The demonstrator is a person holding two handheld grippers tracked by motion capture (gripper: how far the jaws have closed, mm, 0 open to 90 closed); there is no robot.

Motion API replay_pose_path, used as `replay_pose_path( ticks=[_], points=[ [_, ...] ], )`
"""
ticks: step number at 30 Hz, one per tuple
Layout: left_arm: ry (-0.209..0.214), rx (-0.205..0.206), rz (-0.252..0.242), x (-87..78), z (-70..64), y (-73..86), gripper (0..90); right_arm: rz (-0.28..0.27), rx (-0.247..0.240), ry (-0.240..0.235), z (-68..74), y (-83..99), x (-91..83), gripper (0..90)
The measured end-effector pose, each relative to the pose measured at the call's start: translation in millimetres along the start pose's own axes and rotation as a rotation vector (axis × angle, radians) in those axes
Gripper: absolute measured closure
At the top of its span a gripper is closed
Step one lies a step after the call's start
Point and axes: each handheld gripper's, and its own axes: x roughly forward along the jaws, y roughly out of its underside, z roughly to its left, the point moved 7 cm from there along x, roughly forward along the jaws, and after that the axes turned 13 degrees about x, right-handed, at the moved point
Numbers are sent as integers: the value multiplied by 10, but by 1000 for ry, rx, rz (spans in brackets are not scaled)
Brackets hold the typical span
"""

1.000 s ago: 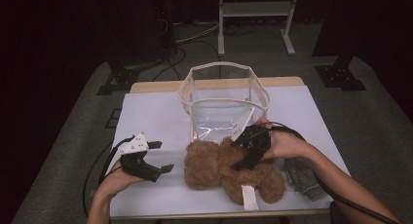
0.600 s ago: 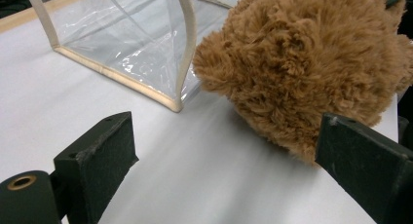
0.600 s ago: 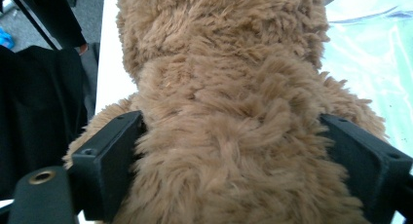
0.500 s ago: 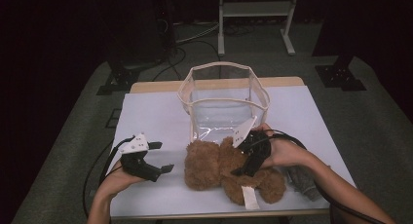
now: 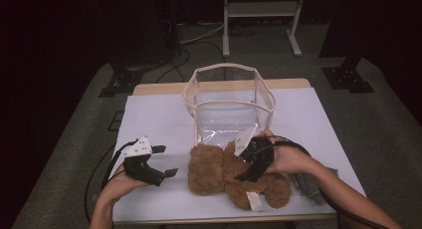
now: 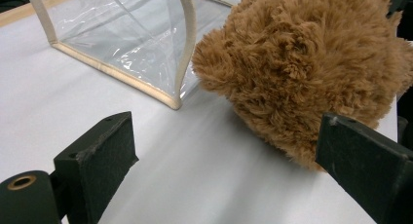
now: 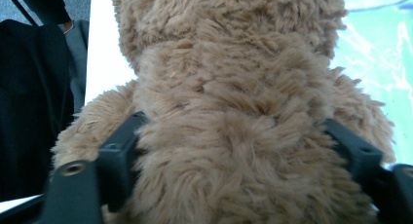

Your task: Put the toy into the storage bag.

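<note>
The brown teddy bear lies on the white table just in front of the clear storage bag in the high view. To lift it cleanly, the right gripper should pinch deep into the body, not just fur. The left gripper hovers left of the bear.

Left gripper view: its jaws stand wide apart, empty, the bear near one jaw.

Right gripper view: both jaws press into the bear's plush middle, clamped around it.
</note>
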Motion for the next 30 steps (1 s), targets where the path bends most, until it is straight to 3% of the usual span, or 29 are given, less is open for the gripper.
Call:
replay_pose_path(
  ticks=[12, 24, 30],
  points=[
    [2, -7, -7, -2, 3, 4, 67, -2, 10, -7, -19, 28, -11, 455],
    [-9, -9, -4, -13, 22, 27, 67, -26, 15, -14, -36, -10, -93, 558],
    [-18, 9, 2, -8, 24, 37, 67, -31, 32, -25, -50, -26, -132, 578]
  ],
)
